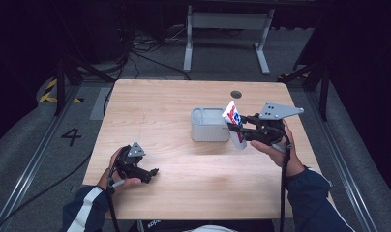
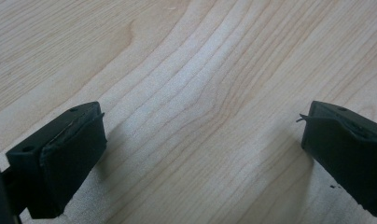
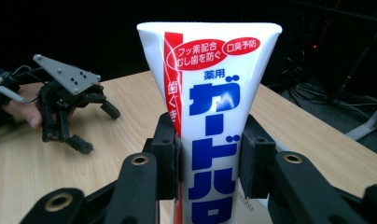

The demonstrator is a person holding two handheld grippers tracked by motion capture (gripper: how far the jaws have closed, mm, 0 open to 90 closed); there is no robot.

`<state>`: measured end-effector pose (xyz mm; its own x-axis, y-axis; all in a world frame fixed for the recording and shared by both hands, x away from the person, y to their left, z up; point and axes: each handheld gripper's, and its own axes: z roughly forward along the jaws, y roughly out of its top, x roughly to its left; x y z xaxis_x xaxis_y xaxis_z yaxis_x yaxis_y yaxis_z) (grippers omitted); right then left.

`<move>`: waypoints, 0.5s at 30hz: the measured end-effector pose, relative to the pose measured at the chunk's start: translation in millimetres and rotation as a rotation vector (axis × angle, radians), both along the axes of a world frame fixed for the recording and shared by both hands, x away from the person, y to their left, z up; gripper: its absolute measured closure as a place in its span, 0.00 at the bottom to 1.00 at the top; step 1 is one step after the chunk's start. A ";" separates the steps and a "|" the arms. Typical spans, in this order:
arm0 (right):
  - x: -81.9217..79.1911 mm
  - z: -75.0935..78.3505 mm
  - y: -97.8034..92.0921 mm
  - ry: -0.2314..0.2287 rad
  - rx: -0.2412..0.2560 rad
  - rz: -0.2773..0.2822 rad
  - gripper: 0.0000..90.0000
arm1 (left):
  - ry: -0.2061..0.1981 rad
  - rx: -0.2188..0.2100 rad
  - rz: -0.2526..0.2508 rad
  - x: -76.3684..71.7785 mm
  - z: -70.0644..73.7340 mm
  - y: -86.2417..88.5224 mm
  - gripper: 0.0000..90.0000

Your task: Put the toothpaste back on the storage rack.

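A white toothpaste tube (image 1: 235, 123) with red and blue print stands upright in my right gripper (image 1: 238, 126), crimped end up, just right of a small grey box (image 1: 209, 124). In the right gripper view the two black pads (image 3: 167, 154) press the tube (image 3: 210, 112) from both sides. My left gripper (image 1: 154, 172) rests low on the table near the front left, jaws wide apart. The left gripper view has bare wood between its fingers (image 2: 60, 158). From the right gripper's camera the left gripper (image 3: 95, 128) sits far off at the left.
The light wooden table (image 1: 174, 159) has a small dark round hole (image 1: 236, 94) near its far edge. Behind the table are a white frame's legs (image 1: 227, 34) and cables on the floor. A floor mark "4" (image 1: 71, 136) lies to the left.
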<state>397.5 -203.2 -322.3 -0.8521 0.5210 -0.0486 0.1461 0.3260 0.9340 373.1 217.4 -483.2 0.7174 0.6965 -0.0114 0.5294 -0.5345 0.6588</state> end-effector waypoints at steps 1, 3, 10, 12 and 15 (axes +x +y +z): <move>0.9 1.2 0.9 -0.002 0.002 -0.002 0.72 | 0.001 0.000 0.000 0.0 0.1 0.0 0.00; 3.5 3.9 2.4 -0.009 0.009 -0.002 0.72 | 0.000 0.000 0.000 0.0 0.0 0.0 0.00; 14.7 12.0 12.7 -0.027 0.022 -0.006 0.72 | -0.001 0.001 -0.001 0.1 0.1 0.1 0.00; 18.6 13.9 15.5 -0.028 0.027 -0.008 0.72 | 0.001 0.001 -0.001 0.0 0.1 0.1 0.00; 24.4 16.4 19.9 -0.032 0.029 -0.007 0.72 | 0.000 0.001 -0.001 0.1 0.1 0.1 0.00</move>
<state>421.9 -183.2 -305.9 -0.8465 0.5290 -0.0606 0.1180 0.2975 0.9474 373.2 217.4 -483.1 0.7180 0.6959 -0.0114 0.5293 -0.5353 0.6582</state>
